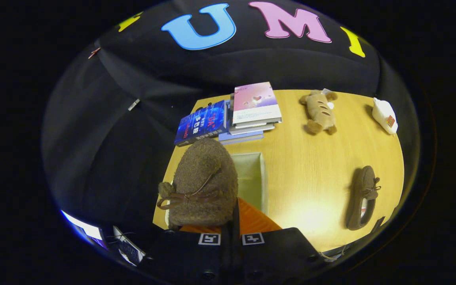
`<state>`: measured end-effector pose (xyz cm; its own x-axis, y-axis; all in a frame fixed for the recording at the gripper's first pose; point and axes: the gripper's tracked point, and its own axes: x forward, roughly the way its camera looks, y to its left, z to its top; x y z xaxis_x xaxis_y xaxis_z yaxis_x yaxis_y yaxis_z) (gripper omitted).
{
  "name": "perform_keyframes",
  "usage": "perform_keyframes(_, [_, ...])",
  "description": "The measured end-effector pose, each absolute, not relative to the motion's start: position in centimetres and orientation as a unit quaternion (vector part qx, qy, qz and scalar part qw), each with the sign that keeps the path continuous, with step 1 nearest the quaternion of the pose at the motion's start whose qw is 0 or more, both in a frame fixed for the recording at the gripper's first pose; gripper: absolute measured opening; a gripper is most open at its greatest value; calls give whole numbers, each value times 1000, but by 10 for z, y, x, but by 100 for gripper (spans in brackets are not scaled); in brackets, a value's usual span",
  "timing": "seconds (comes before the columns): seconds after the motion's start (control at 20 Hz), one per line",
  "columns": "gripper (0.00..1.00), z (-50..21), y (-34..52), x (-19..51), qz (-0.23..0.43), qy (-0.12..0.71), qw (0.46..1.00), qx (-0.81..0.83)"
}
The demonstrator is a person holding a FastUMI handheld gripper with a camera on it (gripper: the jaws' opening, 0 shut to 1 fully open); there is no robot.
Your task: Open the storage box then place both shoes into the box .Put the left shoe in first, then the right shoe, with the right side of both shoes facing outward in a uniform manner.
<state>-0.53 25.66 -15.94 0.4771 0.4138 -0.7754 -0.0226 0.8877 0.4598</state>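
Observation:
My gripper (232, 227) is shut on a brown fuzzy shoe (203, 184) with a brown lace bow; its fingers (253, 221) stand nearly together on the shoe's near rim. The shoe hangs toe-forward above the left part of the open storage box (251, 176), a pale fabric box on the wooden table just ahead of the fingers. The shoe hides the box's left side. The second brown shoe (363, 198) lies on its side on the table, off to the right of the box, apart from everything else.
A stack of books (247, 113) and a blue book (201, 123) lie just beyond the box. A tan plush toy (320, 111) and a white pouch (385, 115) sit at the table's far right. The table's left edge (170, 166) runs close beside the box.

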Motion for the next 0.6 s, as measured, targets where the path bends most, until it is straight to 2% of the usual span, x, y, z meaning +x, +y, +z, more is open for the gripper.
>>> perform_keyframes(0.6, [5, -248, 317, 0, 91, 555, 812, 159])
